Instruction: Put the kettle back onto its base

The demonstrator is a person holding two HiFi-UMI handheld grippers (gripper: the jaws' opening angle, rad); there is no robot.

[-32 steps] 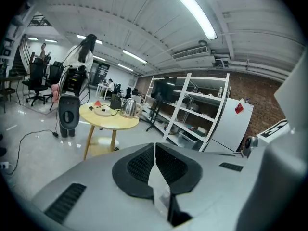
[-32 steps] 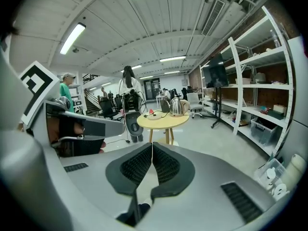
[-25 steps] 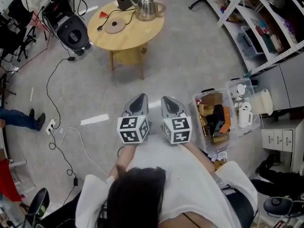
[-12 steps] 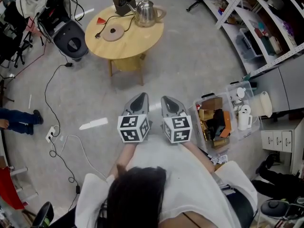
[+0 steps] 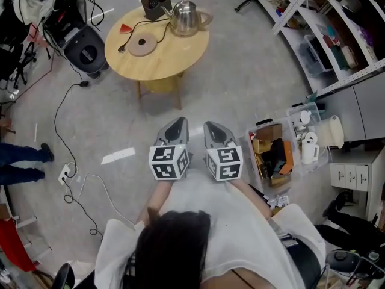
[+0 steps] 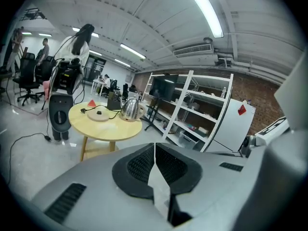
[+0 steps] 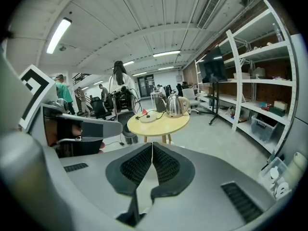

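A shiny steel kettle (image 5: 185, 18) stands on the right side of a round wooden table (image 5: 174, 50); it also shows as the kettle (image 6: 130, 110) and the kettle (image 7: 175, 105) in the two gripper views. Its round base (image 5: 143, 43) lies apart from it on the table's left, with a black cord. My left gripper (image 5: 175, 127) and right gripper (image 5: 215, 129) are held side by side over the floor, well short of the table. Both are shut with nothing between the jaws.
A black appliance (image 5: 82, 46) with cables stands left of the table. A clear bin of items (image 5: 272, 153) sits on the floor at my right, beside shelving (image 5: 337, 35). A black holder (image 5: 154, 2) stands at the table's back. Cables trail over the floor on the left.
The table with the kettle sits a little nearer and more centred in the head view as I walk towards it. Both grippers keep their pose, shut.
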